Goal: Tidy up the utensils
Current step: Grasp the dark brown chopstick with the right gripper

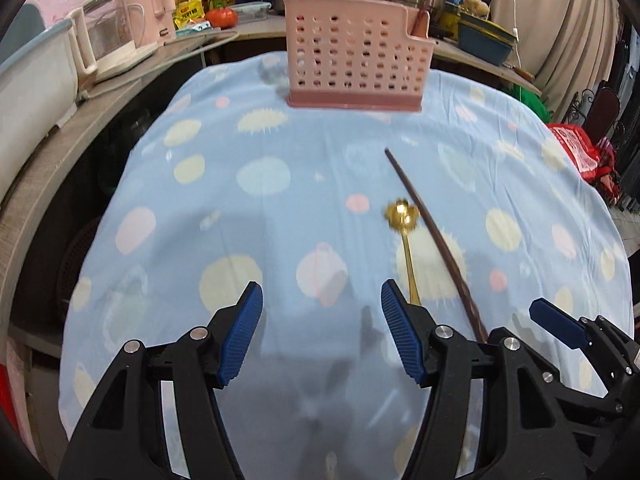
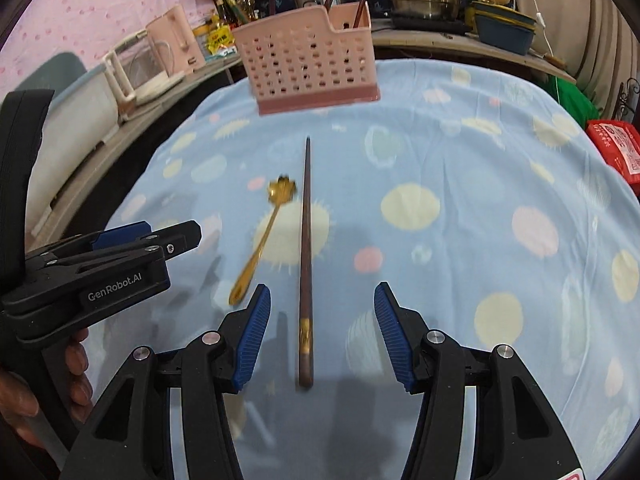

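gold spoon (image 2: 262,240) – flower-shaped bowl – beside dark chopstick (image 2: 306,256) with gold band.

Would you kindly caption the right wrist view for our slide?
Open right hand-held gripper above a dark chopstick, gold spoon alongside, pink utensil basket beyond.

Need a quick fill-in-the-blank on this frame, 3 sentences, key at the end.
1. The gold spoon lies on the cloth beside a dark ____.
2. The perforated utensil basket is ____ in colour.
3. The right gripper has its jaws ____, with nothing held.

Missing words: chopstick; pink; open
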